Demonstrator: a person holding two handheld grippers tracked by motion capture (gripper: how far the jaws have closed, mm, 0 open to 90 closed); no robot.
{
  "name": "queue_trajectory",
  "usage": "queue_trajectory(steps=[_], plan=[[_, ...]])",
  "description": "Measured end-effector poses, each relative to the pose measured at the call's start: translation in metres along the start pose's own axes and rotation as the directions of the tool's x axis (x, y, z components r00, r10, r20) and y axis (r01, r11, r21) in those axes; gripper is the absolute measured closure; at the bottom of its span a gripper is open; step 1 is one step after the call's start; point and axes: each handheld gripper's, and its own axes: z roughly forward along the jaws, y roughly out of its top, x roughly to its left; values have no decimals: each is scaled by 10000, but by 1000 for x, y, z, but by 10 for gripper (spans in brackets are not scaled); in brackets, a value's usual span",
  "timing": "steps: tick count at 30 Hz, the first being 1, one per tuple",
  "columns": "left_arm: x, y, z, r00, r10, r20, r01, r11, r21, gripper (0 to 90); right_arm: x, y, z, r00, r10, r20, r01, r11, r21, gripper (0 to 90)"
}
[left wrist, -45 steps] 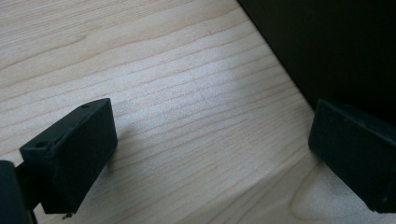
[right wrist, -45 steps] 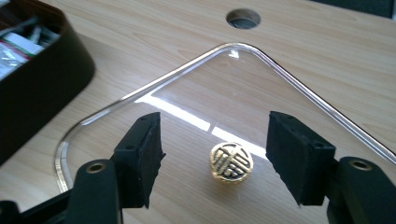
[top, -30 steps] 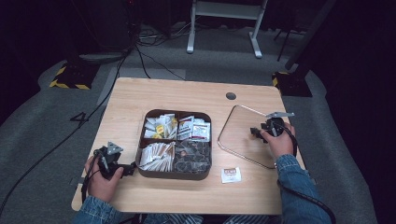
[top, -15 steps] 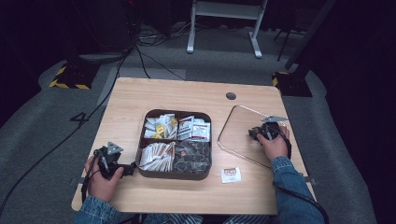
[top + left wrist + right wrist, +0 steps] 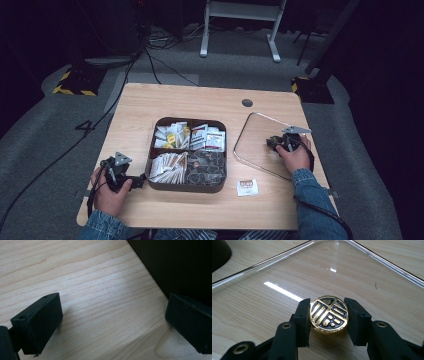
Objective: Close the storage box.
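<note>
A clear glass lid (image 5: 255,150) lies flat on the table, to the right of the dark compartment tray (image 5: 187,189). At its centre is a round gold knob with a black pattern (image 5: 329,322). My right gripper (image 5: 328,311) has just been closing and is now shut on the knob, one pad pressing each side. The same gripper (image 5: 274,144) sits low over the lid in the high view. My left gripper (image 5: 141,179) rests at the tray's left side. It (image 5: 112,315) stands open over bare wood, with the tray's dark wall (image 5: 180,265) beside its right jaw.
The tray holds several sachets, stick packets and dark tea bags in its compartments. One loose sachet (image 5: 247,187) lies on the wood in front of the tray's right corner. A cable hole (image 5: 247,103) sits near the table's far edge (image 5: 205,89).
The right gripper's jaws have closed onto the lid's gold knob, with the hand shifting slightly toward the lid's centre. The left hand and gripper have stayed put.
</note>
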Motion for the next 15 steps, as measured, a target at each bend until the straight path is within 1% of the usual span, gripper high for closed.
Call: queue_trajectory(steps=[11,14,15], plan=[[0,0,0,10000,22,4,-22,10000,3,15,2,-1,0,9998,-161,149,163,9998,-77,589],[0,0,0,10000,1,-2,-1,10000,0,15,1,1,0,9998,200,87,-200,9998,15,589],[0,0,0,10000,5,0,-5,10000,2,15,1,2,0,9997,244,69,-244,9997,72,589]])
